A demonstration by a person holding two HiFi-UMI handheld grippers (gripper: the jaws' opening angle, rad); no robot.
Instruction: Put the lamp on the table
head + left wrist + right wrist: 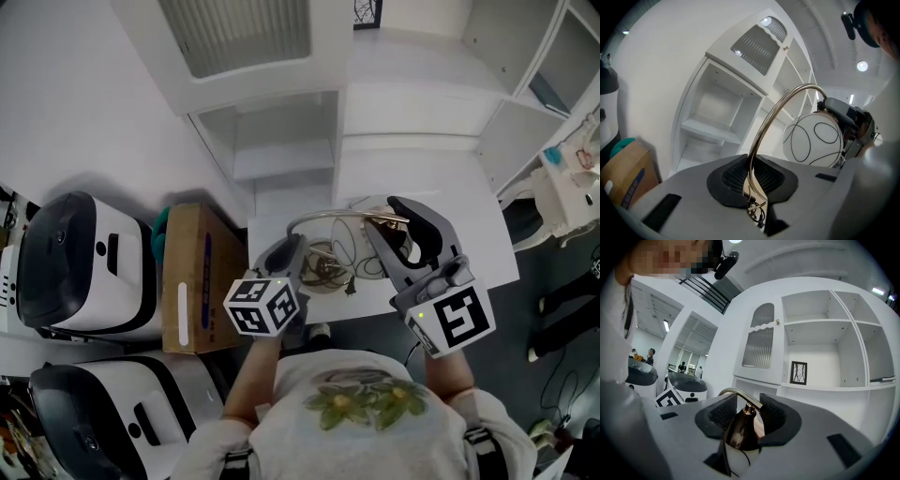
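Note:
The lamp has a curved brass arm [323, 217] and a white globe shade [813, 138] with thin black lines. I carry it between both grippers, in the head view over the near left part of the white table [469, 202]. My left gripper [286, 251] [751, 161] is shut on the lower end of the brass arm, where wires [757, 211] hang out. My right gripper [394, 220] [747, 408] is shut on the dark brass cap [740, 427] on top of the globe. A tangle of cord [328, 267] hangs under the arm.
White shelving [281, 131] stands against the wall beyond the table. A cardboard box [192, 272] and two white-and-black machines [84, 267] [103, 412] are on the left. A framed picture [798, 372] sits on a shelf. A white stand [572, 187] is at the right.

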